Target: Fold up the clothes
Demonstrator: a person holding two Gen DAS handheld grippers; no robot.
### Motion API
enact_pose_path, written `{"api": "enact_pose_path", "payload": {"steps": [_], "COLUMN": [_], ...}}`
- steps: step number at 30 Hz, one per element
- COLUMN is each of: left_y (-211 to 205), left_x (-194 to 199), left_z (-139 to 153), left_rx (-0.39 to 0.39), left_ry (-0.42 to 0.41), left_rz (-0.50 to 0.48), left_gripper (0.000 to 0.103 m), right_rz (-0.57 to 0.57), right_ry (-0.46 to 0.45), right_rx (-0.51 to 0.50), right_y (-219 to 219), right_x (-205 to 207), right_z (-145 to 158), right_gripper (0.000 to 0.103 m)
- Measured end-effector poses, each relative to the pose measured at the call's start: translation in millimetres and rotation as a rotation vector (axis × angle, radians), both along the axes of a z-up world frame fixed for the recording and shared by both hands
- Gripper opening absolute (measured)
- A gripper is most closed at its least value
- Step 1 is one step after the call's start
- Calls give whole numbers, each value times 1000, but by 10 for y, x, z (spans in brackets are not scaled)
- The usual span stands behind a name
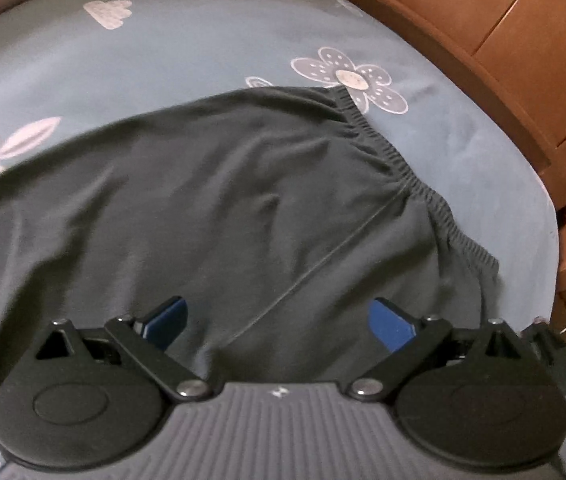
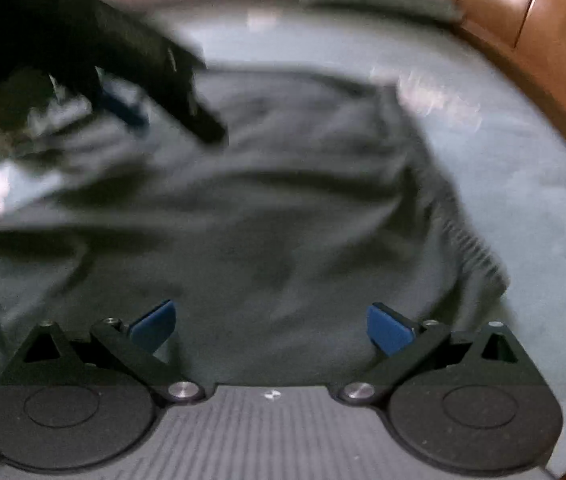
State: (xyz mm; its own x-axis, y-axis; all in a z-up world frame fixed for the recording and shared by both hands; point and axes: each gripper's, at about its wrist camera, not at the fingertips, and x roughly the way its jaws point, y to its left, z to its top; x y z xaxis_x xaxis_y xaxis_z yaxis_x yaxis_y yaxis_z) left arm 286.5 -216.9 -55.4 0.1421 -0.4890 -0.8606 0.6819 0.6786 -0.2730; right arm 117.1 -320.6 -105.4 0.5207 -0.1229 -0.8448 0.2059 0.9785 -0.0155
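- Left gripper (image 1: 279, 320) hung over the cloth, jaws spread wide, holding nothing.
- Right gripper (image 2: 271, 326) likewise spread and empty; view blurred.
- Dark grey garment (image 1: 211, 200) lay flat on the floral bedsheet (image 1: 163, 52).
- Judged light, limp, thin: best pinched at the elastic waistband (image 1: 403, 172), the firmest edge.

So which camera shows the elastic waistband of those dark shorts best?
The left wrist view: the waistband is sharp there, its gathered ribbing running clearly along the shorts' right edge. In the right wrist view it is only a motion-blurred strip.
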Motion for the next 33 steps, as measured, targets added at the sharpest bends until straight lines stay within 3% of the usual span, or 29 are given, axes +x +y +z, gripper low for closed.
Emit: {"api": "enact_pose_path", "payload": {"steps": [5, 12, 16, 17, 21, 25, 30, 33], "left_y": [194, 497, 652, 690, 928, 1159, 1269, 1304], "left_x": [-98, -210, -303, -327, -489, -676, -934, -1056], "left_z": [-10, 103, 184, 191, 223, 220, 117, 56], "left_rx": [44, 37, 49, 52, 47, 44, 59, 38], "left_ry": [-13, -15, -35, -32, -8, 34, 95, 136], "left_rz": [-55, -33, -45, -51, -74, -42, -24, -12], "left_gripper": [97, 97, 97, 97, 97, 97, 97, 97], "right_rz": [-46, 171, 281, 292, 276, 274, 333, 299], "right_ry": [-12, -30, 64, 44, 79, 52, 64, 82], "right_rx": [7, 51, 52, 32, 36, 22, -8, 17], "right_y": [-44, 297, 550, 573, 507, 505, 655, 652], "right_x": [-148, -133, -132, -195, -274, -222, -93, -110], "right_z": [68, 214, 34, 27, 81, 196, 140, 88], "right_gripper": [103, 103, 103, 103, 103, 103, 103, 103]}}
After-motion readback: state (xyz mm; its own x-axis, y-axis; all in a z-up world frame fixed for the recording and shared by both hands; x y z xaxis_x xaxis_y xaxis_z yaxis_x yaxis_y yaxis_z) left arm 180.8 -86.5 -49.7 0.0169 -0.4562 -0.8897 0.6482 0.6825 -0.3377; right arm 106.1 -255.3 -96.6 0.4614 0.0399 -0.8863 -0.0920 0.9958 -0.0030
